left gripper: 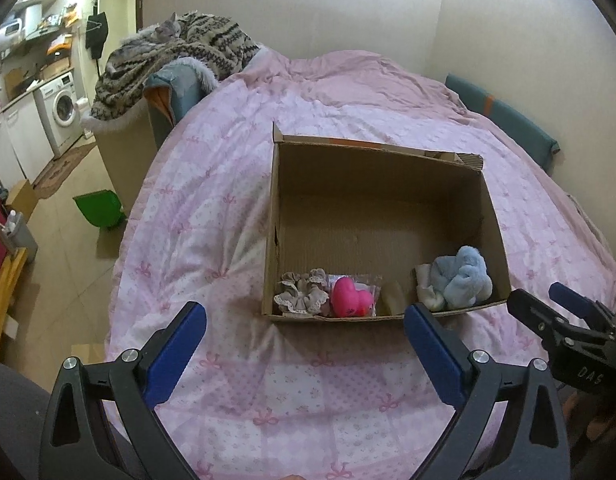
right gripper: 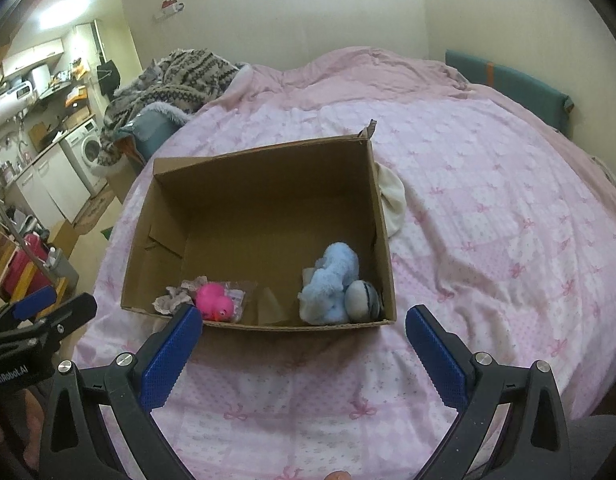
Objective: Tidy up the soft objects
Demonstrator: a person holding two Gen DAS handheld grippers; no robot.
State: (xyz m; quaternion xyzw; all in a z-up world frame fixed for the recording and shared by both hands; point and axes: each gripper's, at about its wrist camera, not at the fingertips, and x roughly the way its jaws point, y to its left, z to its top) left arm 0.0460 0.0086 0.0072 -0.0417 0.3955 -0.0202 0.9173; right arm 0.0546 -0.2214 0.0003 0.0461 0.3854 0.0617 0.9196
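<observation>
An open cardboard box (left gripper: 367,200) (right gripper: 268,184) stands on the pink bed. Along its near wall lie a lace scrunchie (left gripper: 302,294) (right gripper: 174,298), a pink heart toy in a clear wrapper (left gripper: 351,298) (right gripper: 216,302), and a blue plush (left gripper: 463,276) (right gripper: 331,280). A white sock (left gripper: 427,288) lies next to the plush, and a grey striped sock ball (right gripper: 363,298) shows in the right wrist view. A cream cloth (right gripper: 391,196) lies outside the box's right wall. My left gripper (left gripper: 304,322) and right gripper (right gripper: 304,324) are both open and empty, just in front of the box.
A cat (left gripper: 164,32) sleeps on a patterned blanket (left gripper: 180,56) over furniture at the bed's far left. A green bin (left gripper: 100,208) stands on the floor. A teal headboard pad (left gripper: 503,116) (right gripper: 507,84) is at the far right. A washing machine (left gripper: 62,108) stands beyond.
</observation>
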